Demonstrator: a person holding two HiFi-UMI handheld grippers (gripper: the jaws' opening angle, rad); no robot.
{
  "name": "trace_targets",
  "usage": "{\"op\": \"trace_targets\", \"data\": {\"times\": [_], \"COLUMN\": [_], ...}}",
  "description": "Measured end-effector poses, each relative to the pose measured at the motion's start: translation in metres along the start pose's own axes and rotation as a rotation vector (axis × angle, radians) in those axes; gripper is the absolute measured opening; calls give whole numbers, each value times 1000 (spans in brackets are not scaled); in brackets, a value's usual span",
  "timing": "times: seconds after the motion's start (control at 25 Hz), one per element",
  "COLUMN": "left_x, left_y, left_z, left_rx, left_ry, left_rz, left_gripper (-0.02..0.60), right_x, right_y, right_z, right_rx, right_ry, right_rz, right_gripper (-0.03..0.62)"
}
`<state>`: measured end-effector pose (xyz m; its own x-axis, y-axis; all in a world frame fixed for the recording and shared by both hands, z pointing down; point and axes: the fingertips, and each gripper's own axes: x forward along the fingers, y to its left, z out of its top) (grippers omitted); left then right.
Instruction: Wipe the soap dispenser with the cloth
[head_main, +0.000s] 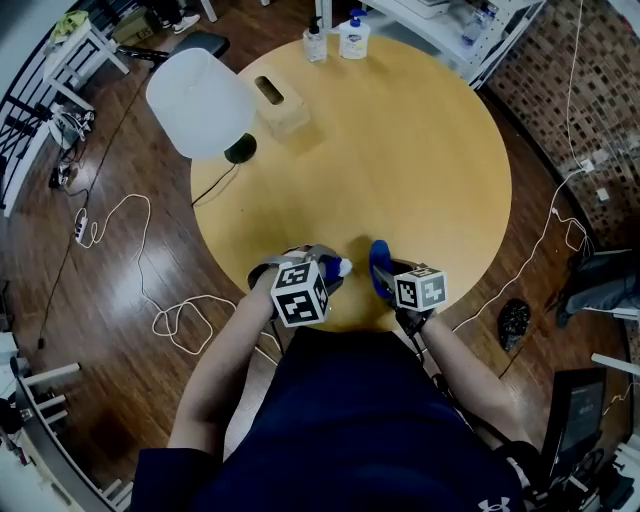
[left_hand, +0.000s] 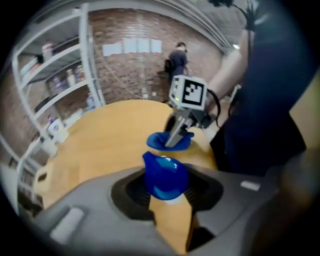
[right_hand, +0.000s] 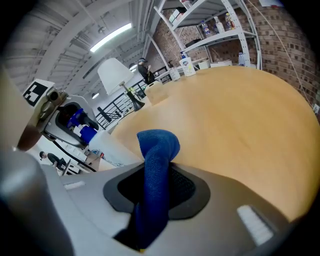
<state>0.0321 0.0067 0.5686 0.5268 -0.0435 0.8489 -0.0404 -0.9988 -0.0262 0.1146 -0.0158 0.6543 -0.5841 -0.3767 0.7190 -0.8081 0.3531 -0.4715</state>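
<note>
The left claw is pinched nearly shut round the neck of the soap dispenser, probably a light, slick bottle best gripped right there, while the right claw just beside it clamps the limp blue cloth.

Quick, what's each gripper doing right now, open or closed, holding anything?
Left gripper: closed on the dispenser, at its blue pump.
Right gripper: closed on the cloth.
</note>
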Motion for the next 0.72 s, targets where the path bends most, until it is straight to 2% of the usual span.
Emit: {"op": "trace_targets", "data": {"times": [0.08, 0.12, 0.16, 0.2, 0.28, 0.44, 0.48, 0.56, 0.72], "left_x": [5, 6, 6, 6, 2, -4, -5, -6, -3], "left_y": [-8, -8, -6, -1, 8, 10, 9, 8, 11], "left_z": [2, 3, 4, 5, 4, -7, -10, -11, -3], "left_rx": [158, 196, 202, 176, 41, -363, -440, -513, -580], "left_ry": [88, 112, 121, 116, 72, -78, -109, -148, -188], "left_rz": [-22, -13, 8, 39, 99, 216, 254, 338, 473], "left_gripper": [145, 150, 158, 180, 229, 230, 230, 230, 219], "right_x": [-3, -4, -5, -6, -7, -9, -9, -8, -6], "right_y": [-1, 0, 0, 1, 3, 4, 4, 3, 3], "right_z": [0, 0, 0, 0, 0, -1, -1, -3, -6], "right_rx": [19, 30, 41, 50, 62, 82, 89, 100, 104], "right_ry": [-12, -18, -25, -32, -45, -53, -53, -51, -42], "right_rz": [-1, 1, 3, 5, 9, 19, 21, 21, 16], "right_gripper": [105, 105, 104, 104, 106, 106, 106, 106, 106]}}
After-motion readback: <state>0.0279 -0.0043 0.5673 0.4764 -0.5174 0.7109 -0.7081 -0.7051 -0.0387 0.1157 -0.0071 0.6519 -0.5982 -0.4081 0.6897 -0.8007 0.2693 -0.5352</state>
